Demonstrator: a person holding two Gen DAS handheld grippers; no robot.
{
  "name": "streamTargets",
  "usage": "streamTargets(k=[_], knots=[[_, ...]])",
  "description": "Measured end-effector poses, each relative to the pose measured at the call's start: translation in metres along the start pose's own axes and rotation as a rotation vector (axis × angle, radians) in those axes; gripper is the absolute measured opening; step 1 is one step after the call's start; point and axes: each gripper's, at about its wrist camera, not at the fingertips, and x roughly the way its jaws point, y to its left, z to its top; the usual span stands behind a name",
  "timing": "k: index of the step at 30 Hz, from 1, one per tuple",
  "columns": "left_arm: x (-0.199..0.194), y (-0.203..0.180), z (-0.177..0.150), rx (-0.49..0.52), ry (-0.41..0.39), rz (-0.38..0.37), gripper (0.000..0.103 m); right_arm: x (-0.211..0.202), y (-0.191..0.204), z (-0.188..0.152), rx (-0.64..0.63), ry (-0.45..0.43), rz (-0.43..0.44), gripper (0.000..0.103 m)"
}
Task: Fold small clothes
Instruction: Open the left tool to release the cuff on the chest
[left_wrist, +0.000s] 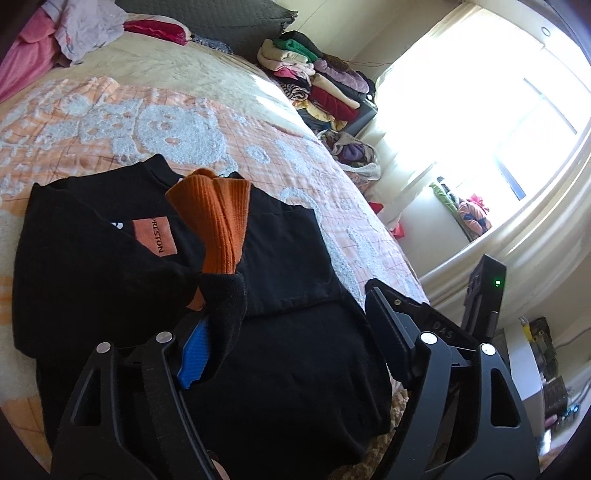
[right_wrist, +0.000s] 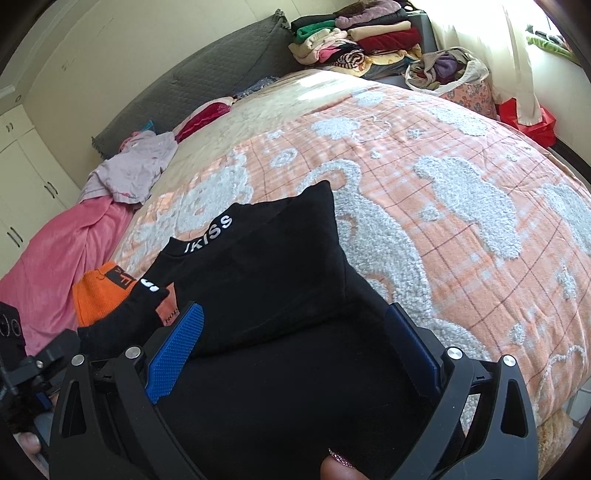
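Both grippers, left (left_wrist: 295, 339) and right (right_wrist: 295, 350), hover wide apart over the black sweater (left_wrist: 288, 369) lying half-folded on the bed (right_wrist: 461, 184). Looks like mid-fold; next I'd tuck that orange cuff (left_wrist: 218, 221) in flat.

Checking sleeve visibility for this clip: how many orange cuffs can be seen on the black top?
1: an orange cuff lies folded over the middle of the black top on the bed. A second may be hidden underneath.

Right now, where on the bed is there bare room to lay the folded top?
Bare orange-and-white blanket lies open right of the black sweatshirt, and beyond its collar toward the grey headboard. Crowded: the pink sheet and lilac garment at left, the stacked clothes at the far corner.
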Motion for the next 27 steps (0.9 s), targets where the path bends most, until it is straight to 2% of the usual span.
streamTargets(k=[10,15,18,21,22,25,27], knots=[[0.011,-0.012,-0.005,0.039,0.035,-0.023,0.070,-0.008,-0.013,0.003,0.041,-0.024,-0.022,0.098],[-0.001,-0.010,-0.002,0.041,-0.001,0.006,0.074,-0.007,-0.014,0.003,0.043,-0.013,-0.011,0.098],[-0.012,-0.001,0.003,0.034,-0.033,0.077,0.080,-0.001,-0.004,-0.003,0.007,0.025,0.016,0.098],[-0.022,0.015,0.007,0.018,-0.062,0.194,0.083,0.009,0.013,-0.014,-0.040,0.081,0.063,0.098],[-0.026,0.023,0.008,0.009,-0.073,0.247,0.084,0.011,0.018,-0.017,-0.050,0.094,0.069,0.098],[-0.036,0.043,0.011,-0.016,-0.096,0.344,0.085,0.024,0.035,-0.032,-0.102,0.158,0.067,0.097],[-0.045,0.054,0.011,-0.038,-0.109,0.365,0.086,0.031,0.042,-0.038,-0.119,0.181,0.063,0.097]])
